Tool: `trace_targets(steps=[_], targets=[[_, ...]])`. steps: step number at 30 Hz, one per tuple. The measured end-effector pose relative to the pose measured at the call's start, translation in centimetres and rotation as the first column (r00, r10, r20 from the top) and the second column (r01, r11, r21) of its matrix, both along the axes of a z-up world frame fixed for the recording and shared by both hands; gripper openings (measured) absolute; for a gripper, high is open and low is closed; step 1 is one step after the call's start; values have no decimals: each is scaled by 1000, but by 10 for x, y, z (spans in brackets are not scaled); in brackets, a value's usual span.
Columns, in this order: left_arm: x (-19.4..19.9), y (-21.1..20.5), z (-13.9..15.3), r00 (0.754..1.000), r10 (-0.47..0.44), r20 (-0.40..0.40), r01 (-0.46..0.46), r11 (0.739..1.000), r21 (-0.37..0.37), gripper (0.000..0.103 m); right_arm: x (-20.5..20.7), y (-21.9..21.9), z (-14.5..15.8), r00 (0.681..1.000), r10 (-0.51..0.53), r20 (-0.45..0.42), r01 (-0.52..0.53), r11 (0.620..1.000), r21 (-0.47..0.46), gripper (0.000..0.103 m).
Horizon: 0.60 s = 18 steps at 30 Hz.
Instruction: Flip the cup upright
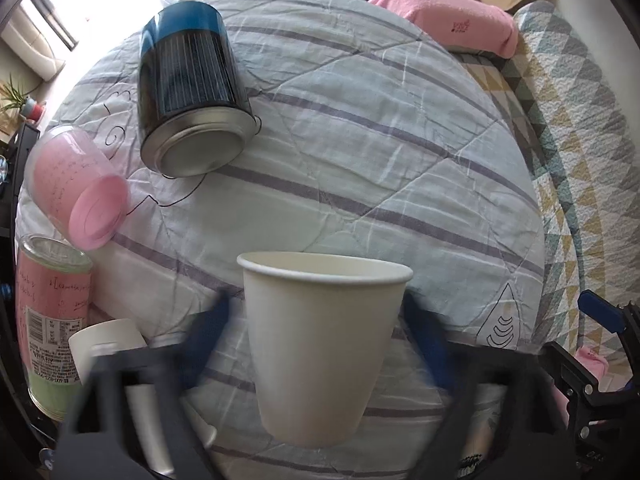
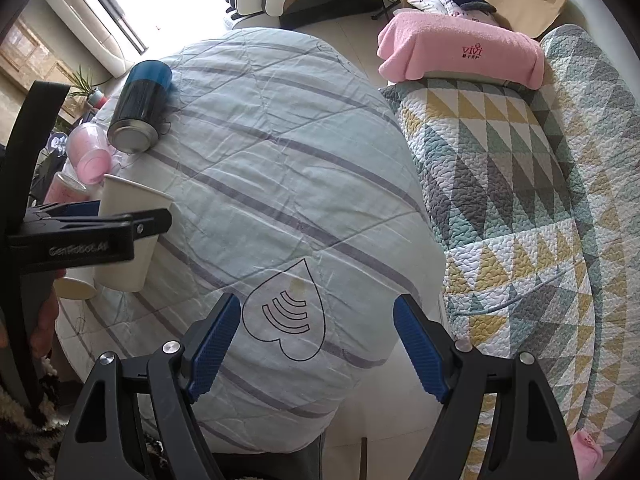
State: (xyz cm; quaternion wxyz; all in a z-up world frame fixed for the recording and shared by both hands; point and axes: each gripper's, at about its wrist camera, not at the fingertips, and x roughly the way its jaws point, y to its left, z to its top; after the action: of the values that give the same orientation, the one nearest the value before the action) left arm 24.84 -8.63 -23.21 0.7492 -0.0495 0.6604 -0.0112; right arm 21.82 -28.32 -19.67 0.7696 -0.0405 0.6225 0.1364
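Observation:
A white paper cup [image 1: 320, 344] stands upright, mouth up, on the striped quilt [image 1: 360, 120]. My left gripper [image 1: 320, 332] is around it: its blue fingers [image 1: 208, 332] sit a little off each side of the cup and look blurred, jaws open. In the right wrist view the cup [image 2: 128, 236] is at the far left with the left gripper [image 2: 100, 236] across it. My right gripper [image 2: 316, 340] is open and empty above the quilt's heart drawing, well right of the cup.
A dark blue tin can [image 1: 188, 92] lies on its side at the back left. A pink plastic cup [image 1: 76, 188] lies tipped beside it. A pink-labelled can [image 1: 52, 320] and another white cup [image 1: 108, 344] are at the left. A triangle-pattern quilt [image 2: 520, 200] and pink towel [image 2: 460, 48] are right.

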Motion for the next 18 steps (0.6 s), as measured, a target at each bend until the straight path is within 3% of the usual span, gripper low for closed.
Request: trace_targets(steps=[11, 18], targets=[[1, 1, 45, 989, 6, 145, -7, 1000, 9, 68, -5, 12, 3, 999, 43, 5, -43, 999, 21, 80], [-12, -1, 62, 962, 29, 271, -28, 1000, -8, 70, -10, 14, 5, 998, 56, 16, -56, 998, 22, 80]])
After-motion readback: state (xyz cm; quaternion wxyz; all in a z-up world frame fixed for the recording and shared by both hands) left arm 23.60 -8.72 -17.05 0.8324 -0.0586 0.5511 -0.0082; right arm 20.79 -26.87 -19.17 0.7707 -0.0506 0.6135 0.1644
